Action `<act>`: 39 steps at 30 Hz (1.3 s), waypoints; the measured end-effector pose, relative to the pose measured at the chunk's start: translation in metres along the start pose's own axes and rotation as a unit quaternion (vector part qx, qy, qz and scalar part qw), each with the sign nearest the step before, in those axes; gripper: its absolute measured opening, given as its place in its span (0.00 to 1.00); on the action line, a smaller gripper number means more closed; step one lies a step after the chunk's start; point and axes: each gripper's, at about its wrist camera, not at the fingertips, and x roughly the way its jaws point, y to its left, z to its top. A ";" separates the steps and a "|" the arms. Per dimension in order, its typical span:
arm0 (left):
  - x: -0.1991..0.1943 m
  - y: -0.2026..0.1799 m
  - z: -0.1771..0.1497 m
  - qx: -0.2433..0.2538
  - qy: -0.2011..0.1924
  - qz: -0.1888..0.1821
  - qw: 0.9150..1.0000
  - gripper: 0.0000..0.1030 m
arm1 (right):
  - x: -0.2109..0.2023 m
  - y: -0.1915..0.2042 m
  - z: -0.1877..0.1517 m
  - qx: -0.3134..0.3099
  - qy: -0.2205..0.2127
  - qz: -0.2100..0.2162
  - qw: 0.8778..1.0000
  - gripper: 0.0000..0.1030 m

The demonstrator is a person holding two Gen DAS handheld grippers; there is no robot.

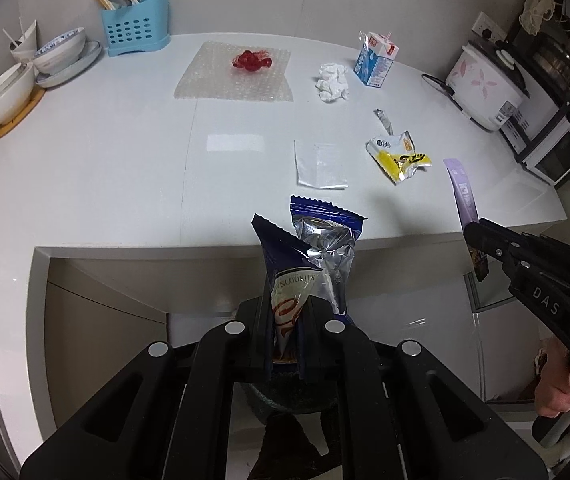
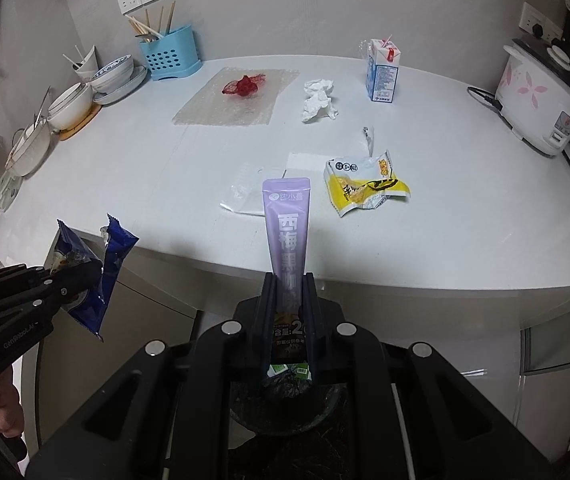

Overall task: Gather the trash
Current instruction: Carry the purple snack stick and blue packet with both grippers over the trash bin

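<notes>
The left gripper is pinched on a blue cookie wrapper, torn open to its silver lining. The wrapper's long axis runs along the fingers, its serrated ends pointing away toward the white countertop. The right gripper is clamped on a purple stick sachet, which stands lengthwise between the fingers, its sealed end pointing toward the counter. Both grippers hang off the counter's front edge, above a dark bin partly hidden behind the fingers. On the counter lie a yellow snack wrapper, a clear plastic sleeve, a crumpled tissue, an upright milk carton and a red net on bubble wrap.
</notes>
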 end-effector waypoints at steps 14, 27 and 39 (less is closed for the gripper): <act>0.041 0.000 -0.041 0.008 0.014 -0.004 1.000 0.07 | 0.034 0.008 -0.052 -0.012 0.028 0.017 0.999 0.12; 0.092 -0.007 -0.069 0.008 0.038 -0.008 0.999 0.07 | 0.081 -0.005 -0.085 -0.011 0.060 0.008 0.998 0.12; 0.138 0.002 -0.097 0.006 0.051 -0.015 0.999 0.07 | 0.132 -0.009 -0.119 -0.008 0.085 0.025 0.996 0.13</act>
